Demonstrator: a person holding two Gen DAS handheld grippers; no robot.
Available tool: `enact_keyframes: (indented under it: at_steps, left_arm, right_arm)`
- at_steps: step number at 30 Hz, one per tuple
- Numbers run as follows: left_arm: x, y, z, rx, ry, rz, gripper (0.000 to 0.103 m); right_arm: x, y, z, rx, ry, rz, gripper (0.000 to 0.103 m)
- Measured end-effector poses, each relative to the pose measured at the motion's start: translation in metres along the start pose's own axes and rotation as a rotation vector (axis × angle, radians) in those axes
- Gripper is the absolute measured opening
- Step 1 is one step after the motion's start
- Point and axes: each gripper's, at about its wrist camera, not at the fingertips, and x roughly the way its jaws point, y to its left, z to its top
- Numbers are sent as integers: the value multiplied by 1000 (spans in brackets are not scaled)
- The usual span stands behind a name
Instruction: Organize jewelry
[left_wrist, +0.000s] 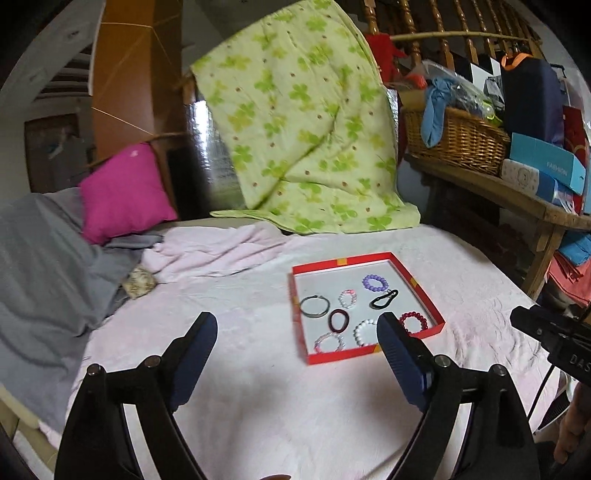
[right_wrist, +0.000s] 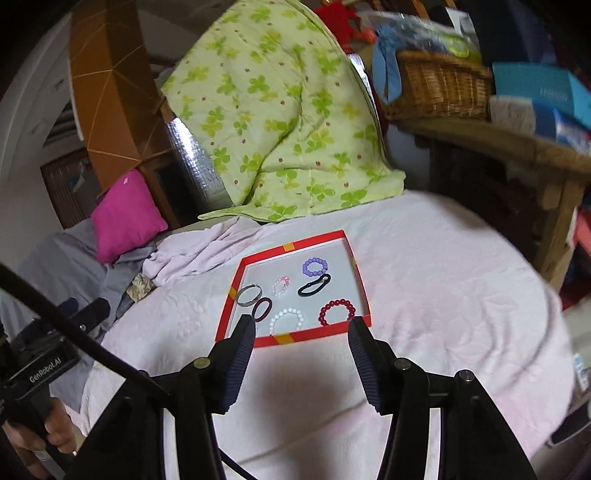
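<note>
Both tongs, left tongs (left_wrist: 297, 332) and right tongs (right_wrist: 301, 332), spread; labels read "GenRobot.AI", "FASHION".

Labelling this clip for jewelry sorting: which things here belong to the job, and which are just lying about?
Job: red tray, purple bead bracelet, dark red bead bracelet, white bead bracelet, black hair tie.
Lying about: magenta pillow, green clover quilt, wicker basket.

A home bedroom: bed (left_wrist: 332, 406), pillow (left_wrist: 125, 192), cluttered wicker basket (left_wrist: 458, 144).
</note>
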Motion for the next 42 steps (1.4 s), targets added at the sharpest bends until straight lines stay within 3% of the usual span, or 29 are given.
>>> enact_keyframes:
  at_steps: [8, 20, 42]
  left_arm:
    - [-53, 11, -18, -13, -29, 27, 89]
    - [-94, 15, -37, -5, -52, 66, 89]
    - [-132, -3, -35, 27, -96, 69, 89]
  right_arm:
    - [-52, 43, -17, -81, -30, 3, 59]
    - [-80, 73, -36, -125, -34, -8, 60]
    - [-118, 70, -39, -121, -92, -18, 64]
